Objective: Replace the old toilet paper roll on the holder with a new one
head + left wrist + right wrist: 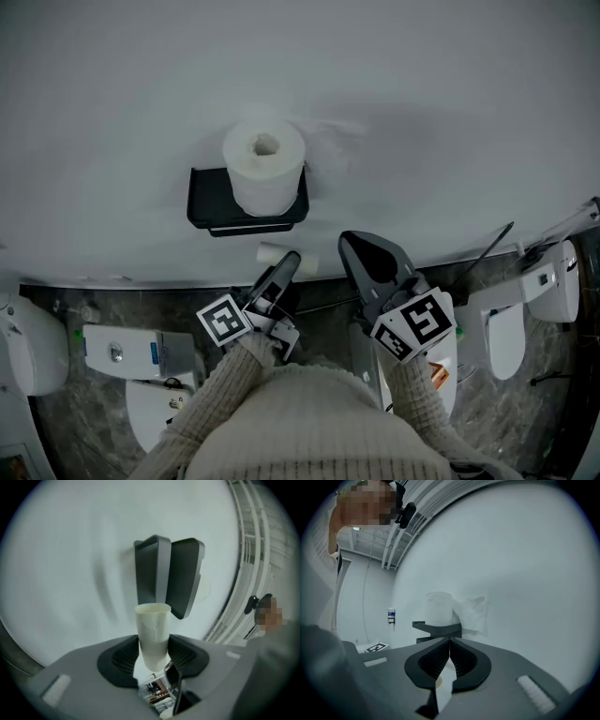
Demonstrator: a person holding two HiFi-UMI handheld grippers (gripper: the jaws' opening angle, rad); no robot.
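A full white toilet paper roll [265, 165] stands upright on the black wall holder [208, 202], and a loose tail of paper [330, 131] lies against the wall to its right. My left gripper [289, 261] is below the holder, shut on an empty cream cardboard tube [270, 252]. In the left gripper view the tube [153, 634] stands up between the jaws [153, 657], with the right gripper [169, 573] ahead. My right gripper [352, 242] is beside it, shut and empty. In the right gripper view its closed jaws [450, 641] point at the roll [438, 606] and holder [437, 629].
The plain white wall [450, 112] fills the upper part of the head view. Below it is dark marble floor [94, 309] with white toilets at left [37, 349], lower left [141, 361] and right [511, 337]. A small dispenser [391, 616] hangs on the wall farther off.
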